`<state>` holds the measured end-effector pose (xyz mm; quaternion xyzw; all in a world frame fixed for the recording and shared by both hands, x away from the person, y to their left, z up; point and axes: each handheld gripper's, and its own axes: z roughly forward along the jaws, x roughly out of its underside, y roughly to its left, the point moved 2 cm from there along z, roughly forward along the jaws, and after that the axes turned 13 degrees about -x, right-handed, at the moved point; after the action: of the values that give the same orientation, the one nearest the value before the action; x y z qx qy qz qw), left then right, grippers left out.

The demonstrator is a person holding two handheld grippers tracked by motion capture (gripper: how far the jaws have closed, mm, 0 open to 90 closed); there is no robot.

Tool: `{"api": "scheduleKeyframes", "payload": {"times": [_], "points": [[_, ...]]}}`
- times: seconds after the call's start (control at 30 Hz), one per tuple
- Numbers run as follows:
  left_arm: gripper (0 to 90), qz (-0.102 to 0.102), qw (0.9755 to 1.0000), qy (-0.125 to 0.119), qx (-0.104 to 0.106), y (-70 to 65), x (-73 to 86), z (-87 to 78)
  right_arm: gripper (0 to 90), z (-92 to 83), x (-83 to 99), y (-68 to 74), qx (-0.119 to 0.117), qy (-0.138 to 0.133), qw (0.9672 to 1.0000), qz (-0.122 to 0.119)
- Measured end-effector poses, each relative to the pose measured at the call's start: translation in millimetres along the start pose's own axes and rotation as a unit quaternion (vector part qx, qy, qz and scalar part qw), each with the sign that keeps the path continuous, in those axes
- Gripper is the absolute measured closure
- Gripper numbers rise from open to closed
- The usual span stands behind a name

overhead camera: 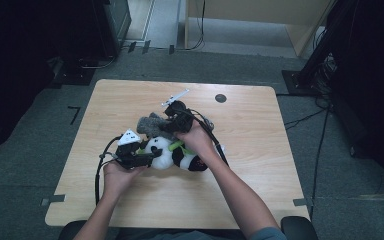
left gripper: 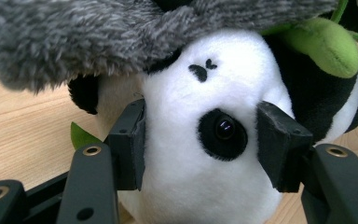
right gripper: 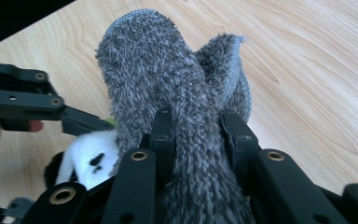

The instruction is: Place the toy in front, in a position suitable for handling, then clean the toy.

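Note:
A black-and-white panda plush (overhead camera: 172, 155) lies at the middle of the wooden table (overhead camera: 250, 150), with a green stuffed piece (left gripper: 328, 44) against its body. My left gripper (left gripper: 205, 140) is shut on the panda's white head (left gripper: 205, 84), one pad (left gripper: 130, 140) pressing in on each side near the black eye patch. A grey fuzzy fabric piece (overhead camera: 149, 125) rests over the top of the panda's head. My right gripper (right gripper: 198, 135) is shut on this grey fabric (right gripper: 154, 60), which rises up between its jaws. The left gripper's black arm (right gripper: 28, 102) reaches in from the left of the right gripper view.
A small dark round mark (overhead camera: 220, 98) sits near the table's far edge. Black cables (overhead camera: 100, 170) trail from both grippers across the wood. Dark equipment and floor cables (overhead camera: 320, 120) surround the table.

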<state>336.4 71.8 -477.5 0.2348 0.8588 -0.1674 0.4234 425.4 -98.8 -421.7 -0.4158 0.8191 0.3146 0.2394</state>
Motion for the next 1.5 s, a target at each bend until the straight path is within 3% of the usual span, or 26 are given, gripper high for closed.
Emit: {"api": "scheduleKeyframes", "payload": {"times": [0.37, 0.57, 0.8, 1.17, 1.3, 1.33, 1.5], "points": [[42.0, -0.003, 1.0, 0.0, 0.002, -0.2, 0.4, 0.3, 71.4, -13.4, 7.3, -17.4, 0.035, 0.011, 0.999, 0.026], [42.2, -0.001, 1.0, -0.001, 0.003, -0.3, 0.8, 0.2, 71.4, -18.8, 9.3, -22.2, 0.052, 0.013, 0.9982, 0.026], [41.8, -0.005, 1.0, -0.005, 0.007, 0.4, 2.0, 0.7, 72.4, -38.7, 12.3, -35.9, 0.067, -0.003, 0.9967, 0.046], [40.9, -0.005, 0.9999, -0.008, 0.008, 0.9, 2.7, 1.0, 72.3, -64.6, 22.7, -49.2, 0.089, 0.003, 0.9946, 0.055], [40.0, -0.002, 0.9999, -0.009, 0.006, 0.9, 2.7, 1.1, 72.4, -73.0, 20.3, -47.7, 0.078, -0.02, 0.995, 0.058], [39.6, -0.004, 0.9999, -0.009, 0.006, 1.2, 2.5, 1.3, 72.4, -76.7, 14.9, -43.7, 0.073, -0.032, 0.9955, 0.051], [39.3, -0.004, 0.9999, -0.01, 0.006, 1.3, 2.6, 1.3, 72.4, -76.9, -0.7, -29.1, 0.064, -0.039, 0.9968, 0.029]]}}
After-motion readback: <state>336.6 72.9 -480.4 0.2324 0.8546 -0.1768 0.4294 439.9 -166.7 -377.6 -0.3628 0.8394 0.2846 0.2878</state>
